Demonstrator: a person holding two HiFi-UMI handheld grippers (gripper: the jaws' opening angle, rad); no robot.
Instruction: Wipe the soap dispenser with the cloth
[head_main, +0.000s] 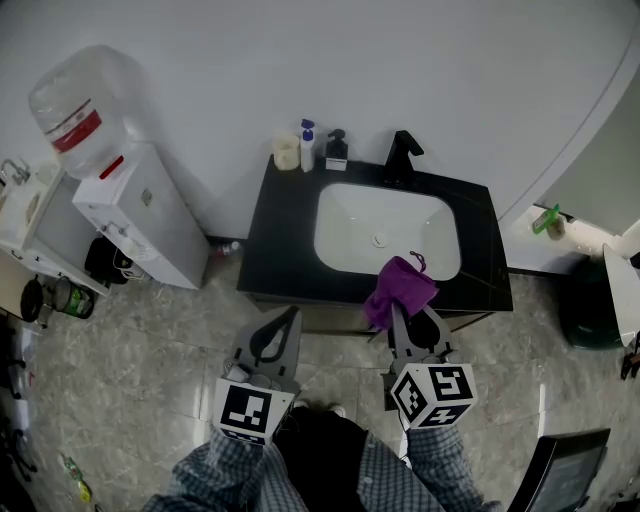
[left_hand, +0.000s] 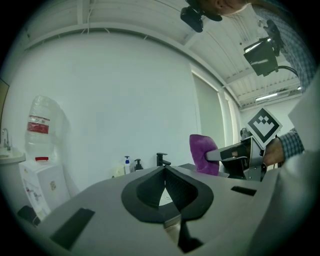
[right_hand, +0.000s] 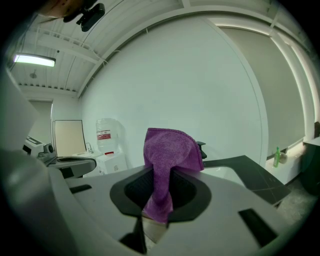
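The black soap dispenser (head_main: 336, 149) stands at the back left corner of the black vanity top (head_main: 280, 240), beside a white pump bottle with a blue top (head_main: 307, 144). Both also show small and far off in the left gripper view: the soap dispenser (left_hand: 137, 164) and the white bottle (left_hand: 127, 164). My right gripper (head_main: 399, 310) is shut on a purple cloth (head_main: 398, 289), held over the vanity's front edge, far from the dispenser. The cloth (right_hand: 167, 160) hides the dispenser in the right gripper view. My left gripper (head_main: 291, 318) is shut on nothing, in front of the vanity.
A white basin (head_main: 385, 230) with a black faucet (head_main: 402, 155) fills the middle of the vanity top. A pale cup (head_main: 286, 152) stands left of the bottles. A water cooler (head_main: 135, 215) stands to the left, a dark bin (head_main: 590, 315) to the right.
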